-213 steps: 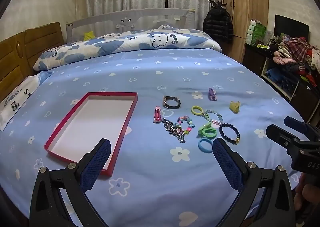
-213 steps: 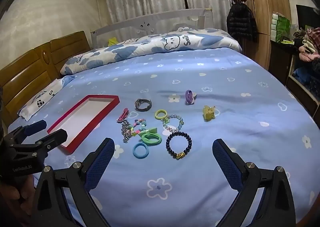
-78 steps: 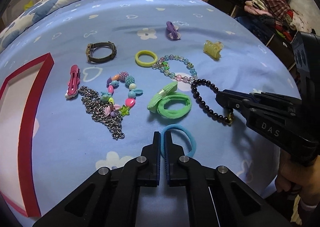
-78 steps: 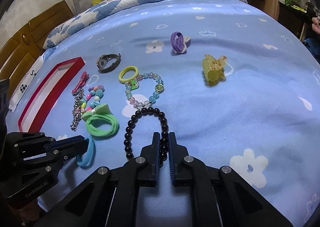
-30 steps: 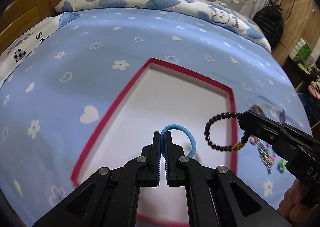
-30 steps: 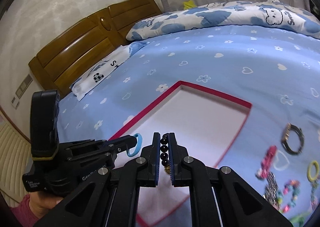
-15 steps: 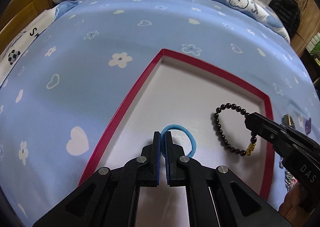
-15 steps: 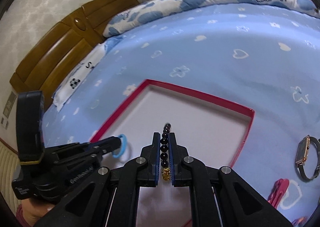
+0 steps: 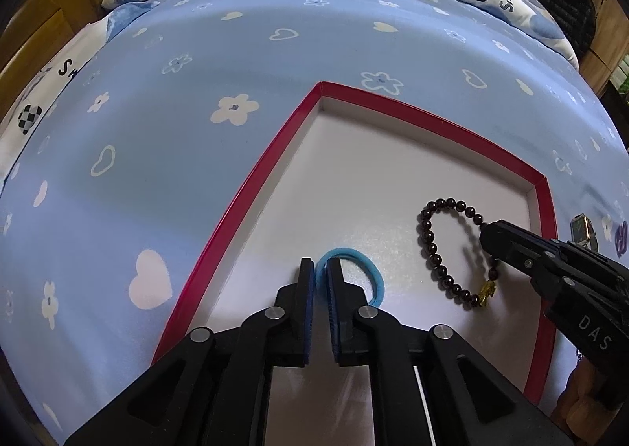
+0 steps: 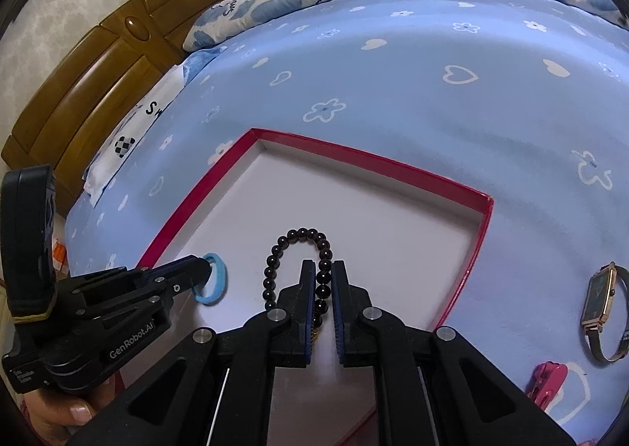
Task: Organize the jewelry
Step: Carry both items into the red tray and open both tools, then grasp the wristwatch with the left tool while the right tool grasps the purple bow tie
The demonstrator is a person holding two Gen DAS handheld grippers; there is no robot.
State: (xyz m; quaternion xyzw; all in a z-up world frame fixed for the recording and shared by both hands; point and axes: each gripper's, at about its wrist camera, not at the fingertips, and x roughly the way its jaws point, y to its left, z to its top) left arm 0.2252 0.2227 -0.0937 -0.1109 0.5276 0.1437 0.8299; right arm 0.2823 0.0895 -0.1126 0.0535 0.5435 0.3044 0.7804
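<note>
Elastic blue hair tie [image 9: 355,269] and black bead bracelet [image 10: 298,269] lie in the red tray [image 9: 243,186], each between barely parted jaws. Left gripper [image 9: 321,277] or right gripper [image 10: 323,281] could snag its piece while withdrawing (the gaps look narrow), dragging it out.

At the bottom centre of the left wrist view, our left black two-finger gripper [image 9: 321,269] has its blue-padded jaws slightly parted. Our right black two-finger gripper [image 10: 323,273] sits bottom centre in its own view, jaws likewise slightly parted. In the lower left there, our left hand's fingers [image 10: 59,416] grip the handle.
</note>
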